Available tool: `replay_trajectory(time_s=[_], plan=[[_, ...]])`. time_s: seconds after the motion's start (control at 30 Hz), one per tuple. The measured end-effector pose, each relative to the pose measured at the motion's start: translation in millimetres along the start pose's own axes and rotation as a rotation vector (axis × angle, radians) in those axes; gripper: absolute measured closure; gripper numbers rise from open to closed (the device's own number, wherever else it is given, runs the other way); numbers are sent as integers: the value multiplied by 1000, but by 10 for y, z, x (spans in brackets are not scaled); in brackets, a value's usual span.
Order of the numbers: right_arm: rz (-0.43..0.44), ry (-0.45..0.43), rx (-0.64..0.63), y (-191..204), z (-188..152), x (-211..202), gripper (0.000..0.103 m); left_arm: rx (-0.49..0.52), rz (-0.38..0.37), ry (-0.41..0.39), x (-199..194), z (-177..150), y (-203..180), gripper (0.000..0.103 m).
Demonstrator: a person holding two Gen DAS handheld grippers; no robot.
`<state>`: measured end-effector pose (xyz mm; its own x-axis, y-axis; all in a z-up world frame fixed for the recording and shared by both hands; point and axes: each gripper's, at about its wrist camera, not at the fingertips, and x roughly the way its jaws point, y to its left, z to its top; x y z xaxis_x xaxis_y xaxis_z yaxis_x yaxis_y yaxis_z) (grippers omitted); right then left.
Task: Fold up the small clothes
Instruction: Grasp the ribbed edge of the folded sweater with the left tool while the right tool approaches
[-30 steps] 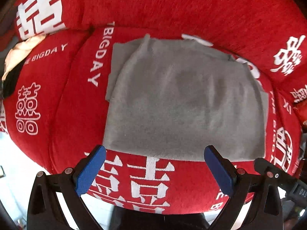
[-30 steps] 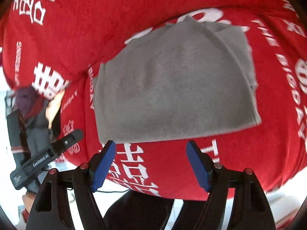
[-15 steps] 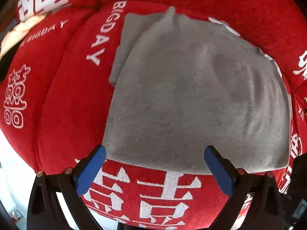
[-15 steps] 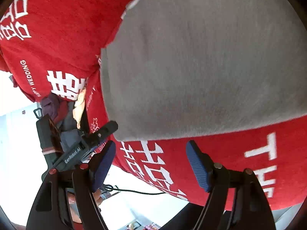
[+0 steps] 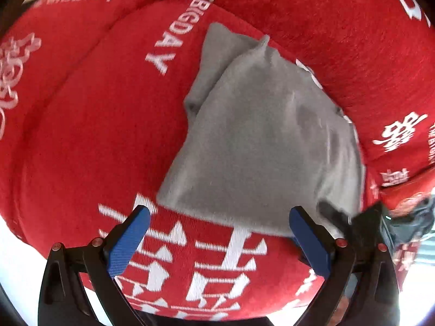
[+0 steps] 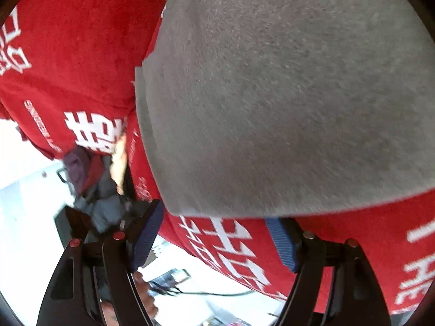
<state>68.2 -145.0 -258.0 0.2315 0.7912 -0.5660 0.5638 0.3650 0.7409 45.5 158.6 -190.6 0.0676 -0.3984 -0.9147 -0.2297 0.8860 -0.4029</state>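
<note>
Left gripper (image 5: pixel 217 228): jaws spread wide, nothing held; blue pads (image 5: pixel 127 240) poised just short of the near hem of the grey garment (image 5: pixel 261 146). Right gripper (image 6: pixel 214 232): likewise held agape and empty, its tips set at the garment's near edge, contact not discernible. Grey garment: laid folded and flat on a red cushion cover (image 5: pixel 89 125) printed with white lettering. Other clothes (image 6: pixel 89 179) were noted heaped beyond the cushion's left end.

Left gripper (image 5: pixel 218 225) points steeply down, jaws wide apart; right gripper (image 6: pixel 214 225) likewise spread, holding nothing.
</note>
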Motion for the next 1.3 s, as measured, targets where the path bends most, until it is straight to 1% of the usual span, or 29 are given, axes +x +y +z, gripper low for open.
replay_trajectory(time_s=[0.03,0.07,0.1,0.13,0.17,0.23,0.33,0.4,0.43,0.47,0.5,0.53,0.57,0.6,0.63,0.67,0.7,0.77,0.8,0.87,0.9,0.93,0.97,1.0,1.03,1.1,1.2,1.23,1.3], plan=[[38,-9,47,-49,10,34,24,-6,-18,13,16,-30,36,0],[61,-15,76,-78,8,44,32,-16,-47,30,46,-62,61,0],[87,-16,119,-127,5,67,44,-25,-66,40,64,-78,66,0],[95,-1,161,-194,12,113,79,-47,-101,56,122,-116,67,0],[111,0,180,-226,24,124,93,-71,-136,68,183,-147,55,0],[181,-15,173,-181,49,88,94,-114,-195,70,276,-150,22,0],[219,-23,88,49,131,-41,94,-191,-272,15,394,-52,-100,0],[218,-17,55,143,171,-105,94,-255,-292,-45,416,43,-145,0],[204,-7,32,185,195,-129,94,-280,-280,-66,434,80,-154,1],[189,6,14,212,208,-139,94,-310,-263,-91,441,111,-154,9],[168,22,-2,230,212,-135,94,-343,-240,-106,451,147,-146,27],[143,43,-17,237,210,-132,94,-361,-225,-104,483,186,-127,40],[111,69,-37,248,201,-129,94,-370,-201,-99,506,224,-101,74],[89,92,-53,260,182,-121,94,-360,-183,-93,523,255,-79,86],[43,138,-86,297,168,-118,94,-347,-165,-95,519,267,-83,86],[9,165,-111,311,153,-144,94,-298,-133,-109,489,276,-143,86],[-60,196,-166,390,137,-185,91,-225,-80,-129,435,279,-242,86],[-154,219,-257,532,125,-261,90,-60,33,-176,353,265,-484,86],[-202,220,-331,673,130,-345,90,74,116,-216,308,225,-700,86],[-264,207,-415,892,200,-450,89,243,214,-268,288,170,-983,86],[-282,202,-436,966,237,-474,74,348,268,-300,277,104,-1127,86],[-302,194,-463,1101,320,-492,44,469,325,-332,252,18,-1232,86],[-312,189,-480,1179,385,-504,23,552,362,-352,259,-43,-1308,86],[-317,186,-499,1317,491,-475,21,659,404,-376,262,-117,-1342,86],[-312,198,-525,1484,603,-403,21,714,424,-388,276,-164,-1376,86],[-330,258,-556,1799,795,-139,21,760,438,-396,276,-179,-1380,86],[-388,342,-600,2100,951,293,19,760,435,-392,261,-151,-1320,86],[-422,392,-643,2236,988,532,16,759,434,-393,260,-142,-1319,86],[-472,469,-671,2366,1030,899,12,768,437,-404,253,-183,-1345,86]])
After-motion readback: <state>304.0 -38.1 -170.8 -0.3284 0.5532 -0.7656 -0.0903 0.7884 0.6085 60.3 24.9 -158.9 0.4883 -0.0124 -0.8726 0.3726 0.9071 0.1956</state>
